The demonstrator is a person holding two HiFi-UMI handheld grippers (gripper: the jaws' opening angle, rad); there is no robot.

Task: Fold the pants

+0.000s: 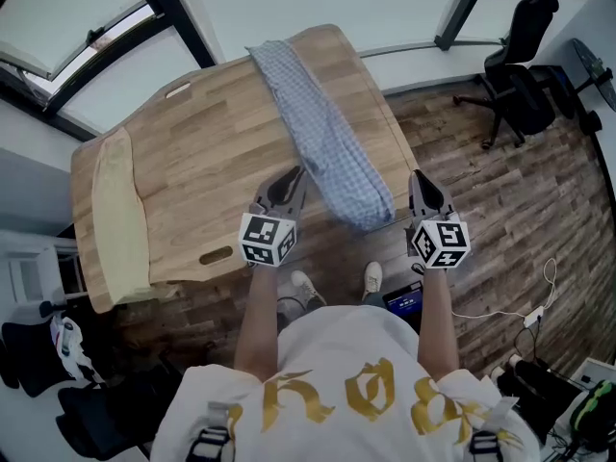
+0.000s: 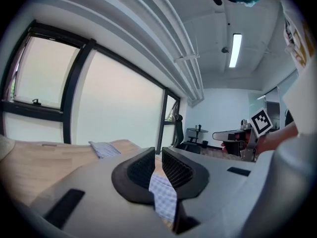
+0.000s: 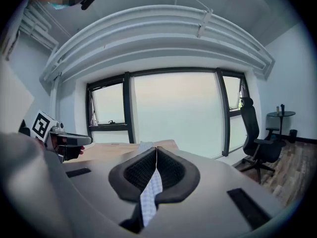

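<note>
Left gripper (image 1: 289,183) and right gripper (image 1: 421,185) both pinch the pants (image 1: 322,128) at the near edge of the table (image 1: 192,162), length running off to its far edge.

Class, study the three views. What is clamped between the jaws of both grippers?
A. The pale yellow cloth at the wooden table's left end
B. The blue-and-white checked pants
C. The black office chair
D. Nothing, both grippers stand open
B: each gripper view shows the blue-and-white checked pants pinched between closed jaws, on the left gripper and the right gripper, while the pale yellow cloth lies apart on the wooden table.
</note>
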